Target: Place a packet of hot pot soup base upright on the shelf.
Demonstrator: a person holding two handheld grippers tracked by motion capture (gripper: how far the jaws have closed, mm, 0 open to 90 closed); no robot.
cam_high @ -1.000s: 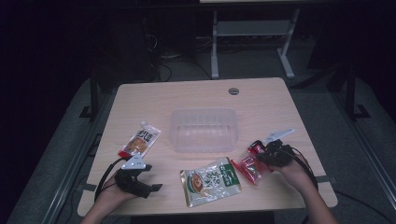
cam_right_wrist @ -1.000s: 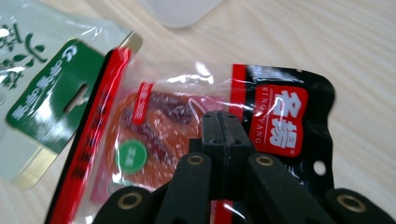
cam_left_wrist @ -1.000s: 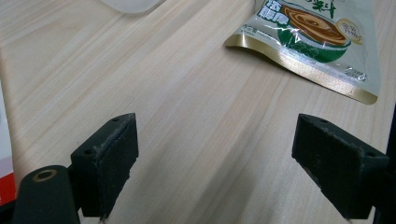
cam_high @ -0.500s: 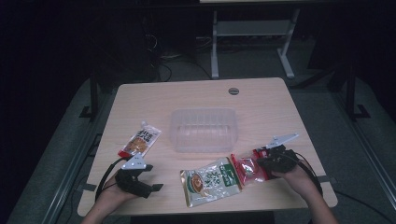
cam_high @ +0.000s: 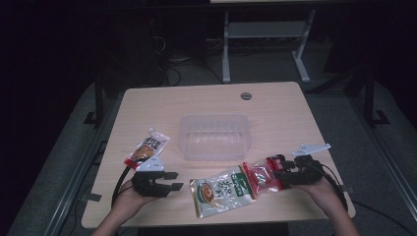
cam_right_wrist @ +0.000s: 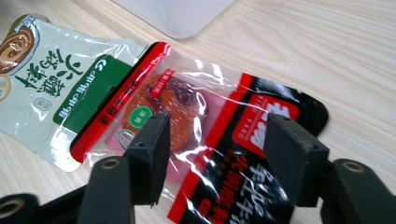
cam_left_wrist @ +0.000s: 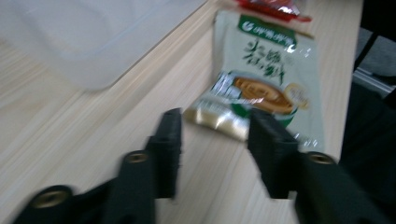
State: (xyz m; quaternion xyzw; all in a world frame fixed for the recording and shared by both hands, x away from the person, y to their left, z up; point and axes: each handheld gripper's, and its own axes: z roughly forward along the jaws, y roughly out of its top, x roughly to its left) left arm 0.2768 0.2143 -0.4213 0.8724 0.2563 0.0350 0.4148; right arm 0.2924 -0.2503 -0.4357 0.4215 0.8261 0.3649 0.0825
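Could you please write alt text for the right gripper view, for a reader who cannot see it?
The right gripper, jaws apart after just opening, hovers over a red and black snack packet lying on the wooden table. The packet overlaps a green and white pouch.

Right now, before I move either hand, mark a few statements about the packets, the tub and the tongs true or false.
1. The red packet lies partly on the green and white packet. True.
2. The clear plastic tub holds a packet. False: it is empty.
3. The right tongs are clamped on the red packet. False: their jaws have just been opening and stand apart over it.
4. An orange packet lies left of the tub. True.
5. The left tongs grip the green and white packet. False: its edge lies just past the jaws, nothing pressed.
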